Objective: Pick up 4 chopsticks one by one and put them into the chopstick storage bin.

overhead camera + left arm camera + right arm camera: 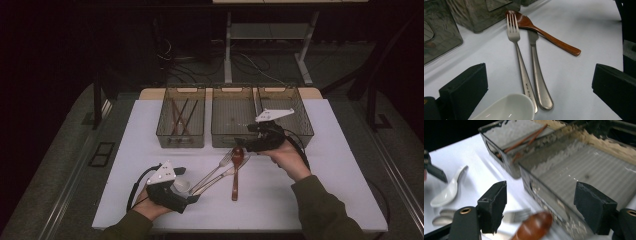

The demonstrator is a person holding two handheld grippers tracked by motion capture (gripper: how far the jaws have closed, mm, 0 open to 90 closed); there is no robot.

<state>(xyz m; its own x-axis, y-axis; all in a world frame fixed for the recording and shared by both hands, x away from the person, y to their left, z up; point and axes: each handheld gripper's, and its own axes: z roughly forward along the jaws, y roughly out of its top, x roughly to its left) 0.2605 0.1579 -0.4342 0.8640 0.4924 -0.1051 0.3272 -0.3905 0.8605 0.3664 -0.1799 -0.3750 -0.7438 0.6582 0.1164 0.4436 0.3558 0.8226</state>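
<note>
Right gripper [244,141] (released) hovers above wooden spoon [236,167]; left gripper [192,192] released.

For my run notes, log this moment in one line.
left tongs: open by fork | right tongs: open above wooden spoon | nothing held

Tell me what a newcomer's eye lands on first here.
Probably the cutlery mid-table: a steel fork and knife side by side, with a brown wooden spoon angled across the knife's tip. Behind them stand three clear bins; the left one holds chopsticks. The right gripper hovers open-jawed over the spoon's bowl.
</note>
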